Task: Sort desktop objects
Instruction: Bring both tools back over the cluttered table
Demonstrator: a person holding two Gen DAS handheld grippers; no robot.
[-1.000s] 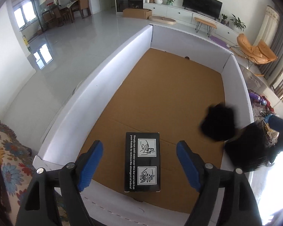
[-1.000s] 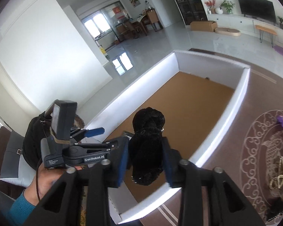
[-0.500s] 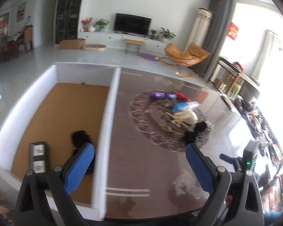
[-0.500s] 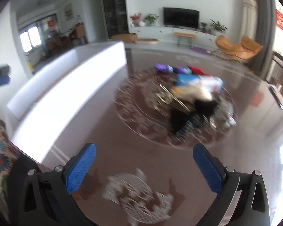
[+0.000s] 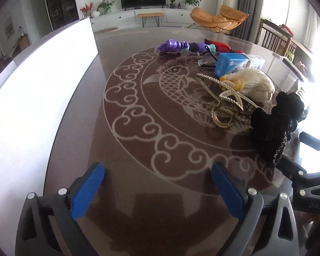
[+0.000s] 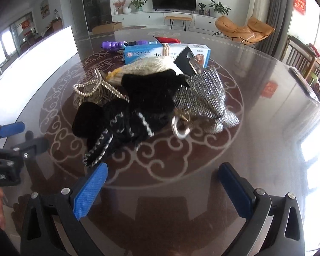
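A pile of objects lies on the round patterned table (image 6: 181, 170): a black knit item (image 6: 134, 111) (image 5: 275, 125), a cream knit pouch (image 6: 147, 68) (image 5: 253, 83), a pearl chain (image 6: 96, 85) (image 5: 226, 93), a silver mesh bag (image 6: 204, 93), a blue box (image 6: 151, 53) (image 5: 230, 64) and a purple toy (image 6: 115, 44) (image 5: 177, 45). My right gripper (image 6: 162, 185) is open and empty, just short of the black knit item. My left gripper (image 5: 157, 187) is open and empty over bare table, left of the pile.
The white wall of the cardboard box (image 5: 36, 89) (image 6: 32, 64) stands along the table's left side. The right gripper's body (image 5: 305, 183) sits at the right edge of the left wrist view. A dark flat item (image 6: 303, 83) lies at the table's far right.
The right gripper has let go of a black knit item into the box and opened. Both grippers swung right from the box to the pile on the table.
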